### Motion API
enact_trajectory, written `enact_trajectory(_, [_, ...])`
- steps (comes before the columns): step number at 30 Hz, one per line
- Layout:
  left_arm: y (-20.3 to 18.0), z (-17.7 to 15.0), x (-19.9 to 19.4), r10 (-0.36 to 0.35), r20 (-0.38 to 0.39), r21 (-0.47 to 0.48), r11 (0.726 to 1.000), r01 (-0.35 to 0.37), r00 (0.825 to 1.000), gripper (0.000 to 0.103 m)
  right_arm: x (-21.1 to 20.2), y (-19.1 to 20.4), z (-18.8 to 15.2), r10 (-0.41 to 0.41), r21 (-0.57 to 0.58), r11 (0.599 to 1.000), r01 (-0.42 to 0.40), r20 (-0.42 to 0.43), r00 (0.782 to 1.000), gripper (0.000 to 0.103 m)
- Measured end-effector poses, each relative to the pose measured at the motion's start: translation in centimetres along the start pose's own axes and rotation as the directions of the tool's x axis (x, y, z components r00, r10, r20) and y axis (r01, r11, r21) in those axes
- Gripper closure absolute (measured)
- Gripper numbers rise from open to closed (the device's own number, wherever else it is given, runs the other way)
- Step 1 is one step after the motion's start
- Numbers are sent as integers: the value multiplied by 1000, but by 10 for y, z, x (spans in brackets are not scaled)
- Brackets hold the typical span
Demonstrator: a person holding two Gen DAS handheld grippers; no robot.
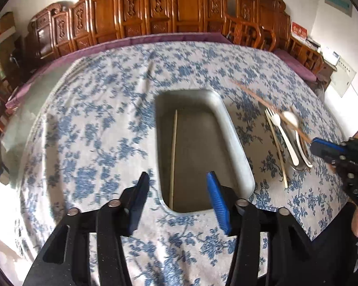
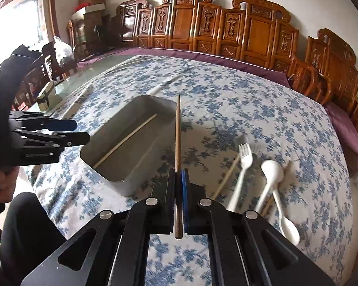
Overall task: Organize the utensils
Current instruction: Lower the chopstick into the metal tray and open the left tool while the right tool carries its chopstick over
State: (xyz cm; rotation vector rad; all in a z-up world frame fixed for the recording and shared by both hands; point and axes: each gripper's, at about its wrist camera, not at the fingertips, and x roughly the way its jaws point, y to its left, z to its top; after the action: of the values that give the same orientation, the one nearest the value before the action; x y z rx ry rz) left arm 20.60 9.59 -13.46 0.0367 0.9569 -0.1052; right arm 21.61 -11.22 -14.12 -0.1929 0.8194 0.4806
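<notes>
A grey rectangular tray [image 1: 236, 143] [image 2: 128, 186] lies on the floral tablecloth with one pale chopstick [image 1: 173, 157] [image 2: 126, 140] in it. My left gripper [image 1: 176, 178] is open and empty, just above the tray's near end. My right gripper [image 2: 178, 174] is shut on a brown chopstick [image 2: 178, 128] that points forward past the tray's right rim; it also shows in the left wrist view [image 1: 269, 104]. To the right of the tray lie a white fork [image 2: 241, 174], white spoons [image 2: 269, 181], and a pale chopstick [image 2: 226, 176].
The blue floral tablecloth [image 1: 95, 119] covers a round glass table with a purple edge [image 2: 226, 59]. Carved wooden chairs [image 2: 202, 23] ring the far side. A small jar [image 2: 44, 95] stands at the left on the glass.
</notes>
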Motion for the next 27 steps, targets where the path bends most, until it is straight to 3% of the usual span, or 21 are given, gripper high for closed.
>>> enact_trajectory(5, [19,-1,-23,46,58,-13,999,-45,997,30,15,18,13,27,9,1000,-27,-1,1000,97])
enact_trajectory(11, [44,-7,-38,76,109,-73,995,-68,991,21,36,34,24,45,31,999,-44,-21,999,97])
enact_trajectory(27, [64,-8,-41,74,116,-109,992,-62,990,21,101,71,37,35,72,997,-26,-125,991,97])
